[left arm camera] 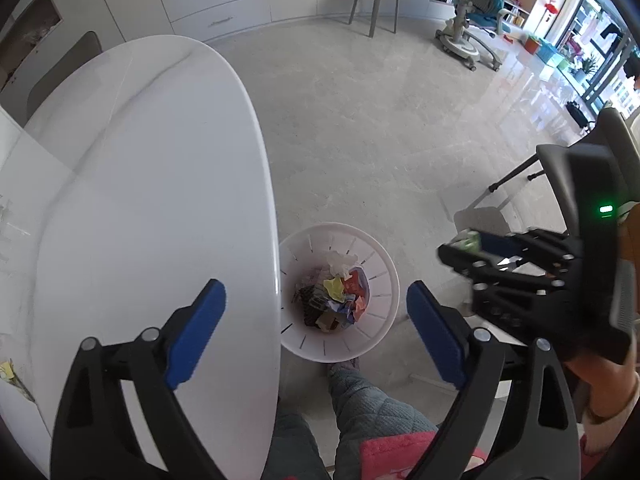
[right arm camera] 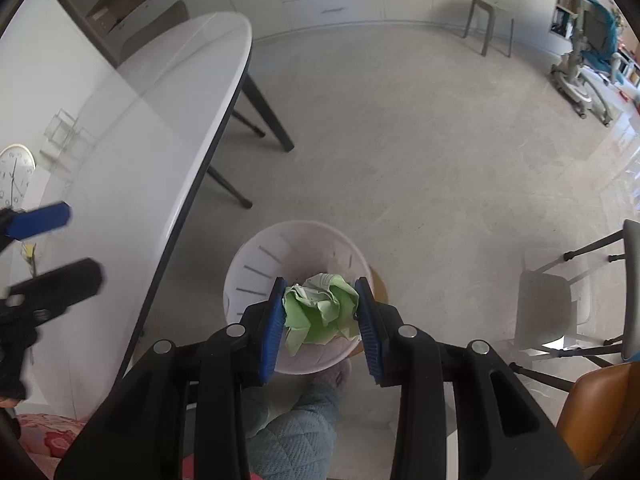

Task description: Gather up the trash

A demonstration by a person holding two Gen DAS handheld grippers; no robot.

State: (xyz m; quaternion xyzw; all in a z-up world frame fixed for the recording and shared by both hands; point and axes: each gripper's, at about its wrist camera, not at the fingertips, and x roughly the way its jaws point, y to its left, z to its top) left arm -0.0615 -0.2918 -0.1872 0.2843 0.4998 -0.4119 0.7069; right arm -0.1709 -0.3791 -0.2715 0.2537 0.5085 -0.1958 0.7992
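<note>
a pale stone floor (left arm camera: pixel 360 128) runs back to white drawers (left arm camera: pixel 216 0) along the far wall, with a grey stool (left arm camera: pixel 374 4) in front of them. on the left stands a white oval table (left arm camera: pixel 152 184) on dark legs. just beside its edge, on the floor, sits a white bin (left arm camera: pixel 374 312) with slotted sides, holding crumpled scraps (left arm camera: pixel 338 300) of yellow, red, white and dark paper. the left gripper (left arm camera: pixel 316 332) hangs above the table edge and the bin, its blue pads (left arm camera: pixel 196 332) spread wide with nothing between them. below it show a person's quilted blue-grey trouser legs (left arm camera: pixel 360 400) and a slipper by the bin. further right, the right gripper (right arm camera: pixel 320 320) is clenched on a crumpled green paper ball (right arm camera: pixel 320 312), which sits between its blue pads directly over the bin's mouth, clear of the rim. at the far right stand a grey chair (right arm camera: pixel 552 312) and part of a tan one (right arm camera: pixel 600 412).
</note>
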